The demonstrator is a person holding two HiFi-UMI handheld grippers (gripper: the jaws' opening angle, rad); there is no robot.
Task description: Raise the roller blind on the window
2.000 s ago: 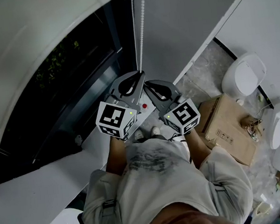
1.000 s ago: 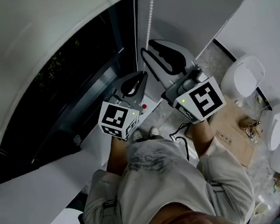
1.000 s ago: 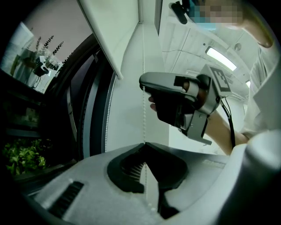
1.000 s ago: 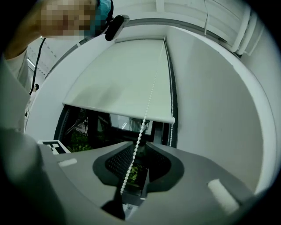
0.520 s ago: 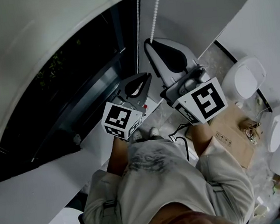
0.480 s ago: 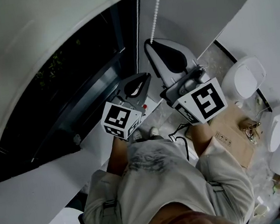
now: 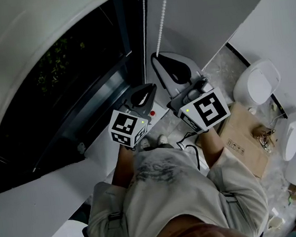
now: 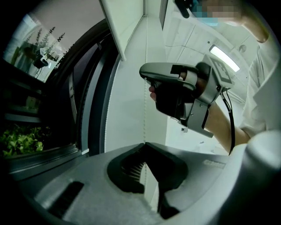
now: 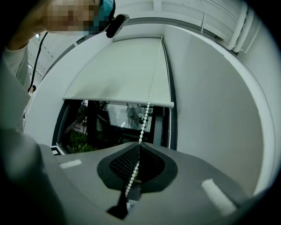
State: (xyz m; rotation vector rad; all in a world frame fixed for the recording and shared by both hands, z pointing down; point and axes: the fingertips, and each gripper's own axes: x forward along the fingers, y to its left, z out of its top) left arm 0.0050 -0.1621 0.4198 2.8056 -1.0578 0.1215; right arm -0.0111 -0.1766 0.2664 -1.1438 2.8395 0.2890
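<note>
Looks like you're mid hand-over-hand here. Your right gripper [image 7: 156,57] is clamped on the bead chain [image 9: 147,110] higher up, and your left gripper [image 8: 144,143] is pinched shut on it lower down, by the right edge of the window [image 7: 54,83]. There's one roller blind [image 9: 118,70], with its bottom edge partway down the glass, plus two grippers and two chain strands. My guess for next: drag the right straight down, then let the left go and regrab above.

Pale short-sleeved shirt [image 7: 172,192], black-white marker cubes [image 7: 129,129]
</note>
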